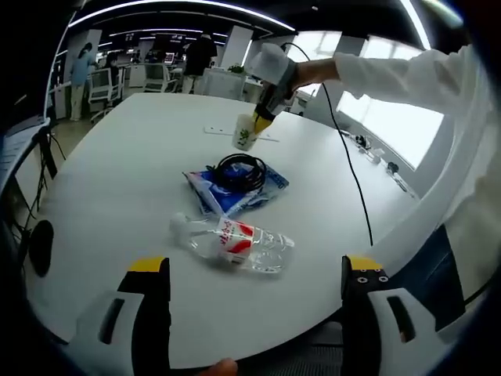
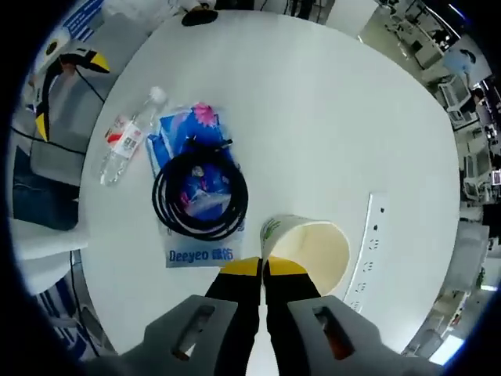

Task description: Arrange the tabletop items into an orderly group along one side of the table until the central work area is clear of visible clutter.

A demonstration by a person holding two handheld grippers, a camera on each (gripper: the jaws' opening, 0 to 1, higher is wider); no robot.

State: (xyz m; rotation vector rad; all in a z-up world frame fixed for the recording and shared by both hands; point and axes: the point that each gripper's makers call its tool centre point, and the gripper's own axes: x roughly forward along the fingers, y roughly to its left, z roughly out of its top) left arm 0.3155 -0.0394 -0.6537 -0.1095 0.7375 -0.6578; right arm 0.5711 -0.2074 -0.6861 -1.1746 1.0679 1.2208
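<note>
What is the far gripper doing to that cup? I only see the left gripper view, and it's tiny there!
Observer: The right gripper has its jaws pinched shut on the rim of the paper cup.
Child: Is anything inside the cup?
Observer: It looks empty; the right gripper view looks down into its open mouth.
Child: What's the blue thing under the black cable?
Observer: A blue packet with "Deeyeo" printed along one edge. The cable coil lies on top of it.

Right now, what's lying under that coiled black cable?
The coiled black cable rests on a blue Deeyeo-printed plastic packet, lying flat on the white table. The coil hides part of the packet's print.
</note>
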